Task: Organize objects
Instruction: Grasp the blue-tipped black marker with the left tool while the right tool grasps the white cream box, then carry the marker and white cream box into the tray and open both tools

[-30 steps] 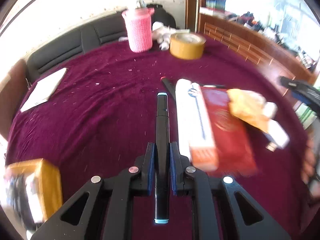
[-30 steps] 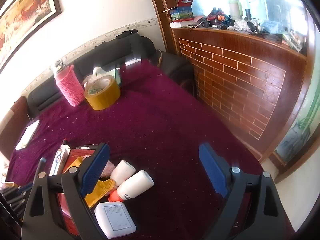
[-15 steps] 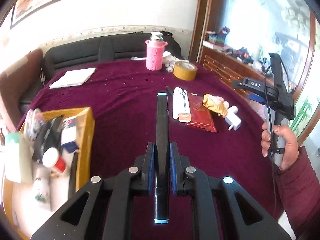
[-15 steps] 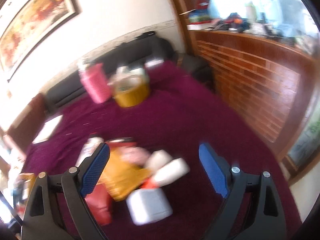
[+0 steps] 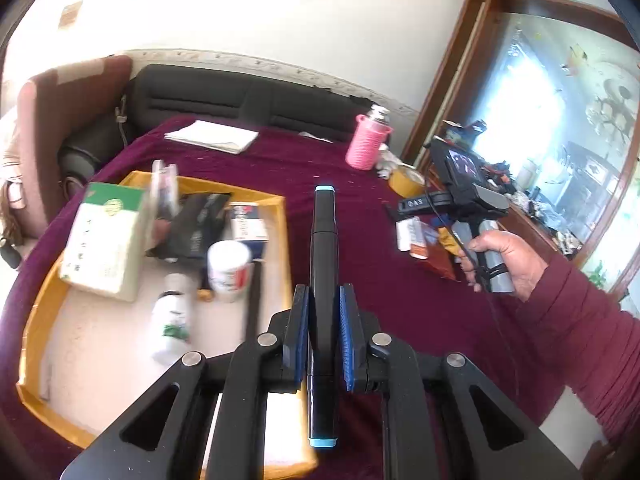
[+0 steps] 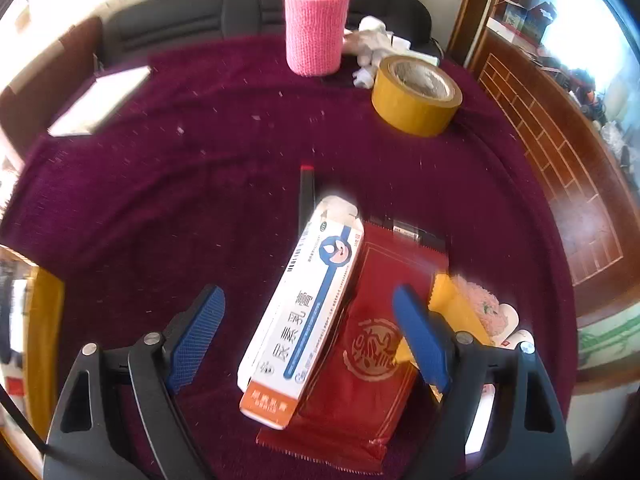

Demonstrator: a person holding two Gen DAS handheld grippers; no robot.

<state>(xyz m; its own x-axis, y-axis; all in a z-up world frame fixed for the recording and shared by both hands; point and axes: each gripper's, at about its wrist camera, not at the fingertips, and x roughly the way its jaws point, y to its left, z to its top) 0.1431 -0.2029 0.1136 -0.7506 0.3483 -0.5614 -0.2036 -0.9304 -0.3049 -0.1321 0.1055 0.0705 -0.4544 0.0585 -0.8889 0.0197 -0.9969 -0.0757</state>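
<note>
My left gripper [image 5: 323, 332] is shut on a black marker with blue ends [image 5: 324, 264], held above the right rim of a yellow tray [image 5: 286, 232]. The tray holds a green-white box [image 5: 106, 240], white bottles [image 5: 174, 322], a black pouch [image 5: 198, 226] and a small box. My right gripper [image 6: 308, 336] is open, its jaws on either side of a white and blue carton [image 6: 306, 312] that lies on a red packet [image 6: 360, 356]. A black pen with a red tip [image 6: 306, 196] lies beyond the carton. The right gripper also shows in the left wrist view [image 5: 404, 208].
A pink knit-sleeved bottle [image 6: 316, 24], a yellow tape roll [image 6: 416, 96], white crumpled items [image 6: 370, 46] and a white notebook [image 6: 100, 100] lie on the maroon cloth [image 6: 200, 160]. A yellow snack bag [image 6: 460, 304] and white objects sit right of the red packet. A black sofa and brick counter surround the table.
My left gripper has swung left with the marker, from over the carton to above the tray. My right gripper has moved down over the white carton and red packet, still open.
</note>
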